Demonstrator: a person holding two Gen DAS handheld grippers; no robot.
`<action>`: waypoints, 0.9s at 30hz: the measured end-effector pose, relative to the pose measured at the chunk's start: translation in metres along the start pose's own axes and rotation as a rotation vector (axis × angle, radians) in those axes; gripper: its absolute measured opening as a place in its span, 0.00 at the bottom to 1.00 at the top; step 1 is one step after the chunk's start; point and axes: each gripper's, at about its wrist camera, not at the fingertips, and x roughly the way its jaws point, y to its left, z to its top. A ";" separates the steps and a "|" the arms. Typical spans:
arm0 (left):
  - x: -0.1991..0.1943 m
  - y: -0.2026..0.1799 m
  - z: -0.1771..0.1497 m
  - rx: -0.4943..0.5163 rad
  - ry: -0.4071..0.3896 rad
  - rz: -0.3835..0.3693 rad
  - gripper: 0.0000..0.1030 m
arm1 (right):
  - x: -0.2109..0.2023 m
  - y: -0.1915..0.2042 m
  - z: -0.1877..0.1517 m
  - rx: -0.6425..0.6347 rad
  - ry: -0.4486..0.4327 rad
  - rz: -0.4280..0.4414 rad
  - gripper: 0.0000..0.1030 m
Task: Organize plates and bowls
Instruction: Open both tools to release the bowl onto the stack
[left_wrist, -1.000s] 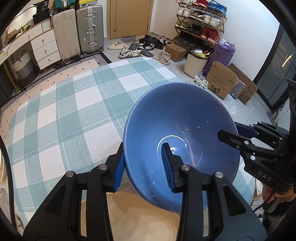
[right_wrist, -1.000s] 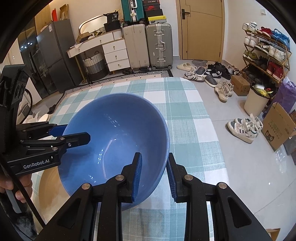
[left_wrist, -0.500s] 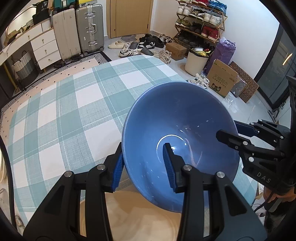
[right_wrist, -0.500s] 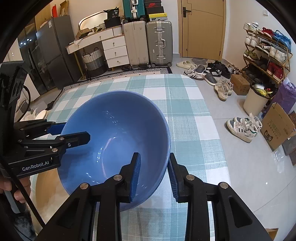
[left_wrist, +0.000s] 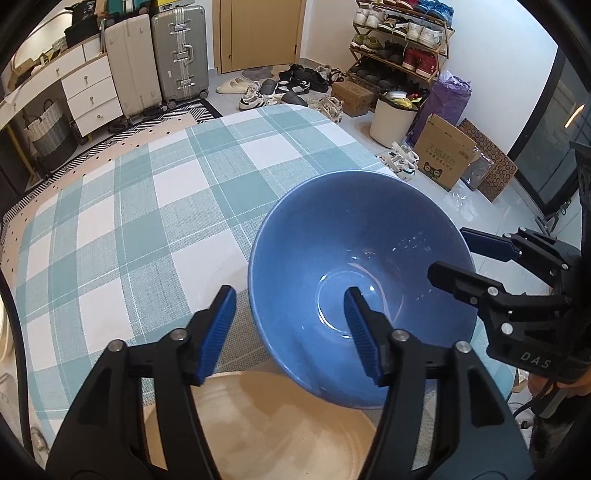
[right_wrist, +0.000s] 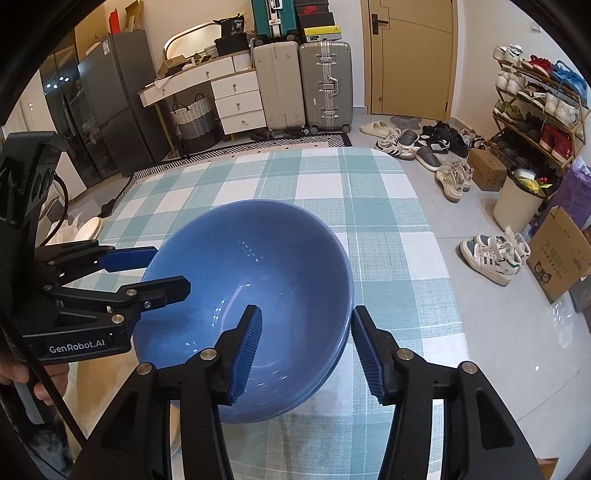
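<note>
Two bowls appear nested: the blue bowl (right_wrist: 258, 295) sits on the checked tablecloth (right_wrist: 332, 192), and a second rim line low on its near wall in the right wrist view suggests a matching bowl beneath it, though this cannot be confirmed; a tan plate (left_wrist: 280, 424) lies just beside it, at the table's near edge.

The left gripper (left_wrist: 288, 328) straddles the bowl's rim with one pad outside and one inside; its jaws are opening, and both pads stand clear of the wall. The right gripper (right_wrist: 306, 347) straddles the opposite rim in the same manner; its jaws are opening, with visible gaps either side of the wall; neither gripper holds the bowl.

Judgement: opposed rim grips keep a wide, smooth bowl level during placement; the parting jaws indicate release onto the stack.

Beyond the table stand suitcases (right_wrist: 303, 85), a drawer unit (right_wrist: 236, 99) and a shoe rack (right_wrist: 539, 107); none affects the work.
</note>
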 end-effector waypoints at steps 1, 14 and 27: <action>0.000 0.001 0.000 -0.004 -0.003 -0.001 0.65 | 0.000 0.000 0.000 0.003 0.001 0.003 0.56; -0.002 0.015 -0.004 -0.083 -0.038 -0.011 0.91 | -0.008 -0.009 -0.005 0.056 -0.040 0.062 0.84; -0.002 0.022 -0.009 -0.124 -0.081 -0.029 0.98 | -0.004 -0.017 -0.010 0.083 -0.072 0.090 0.92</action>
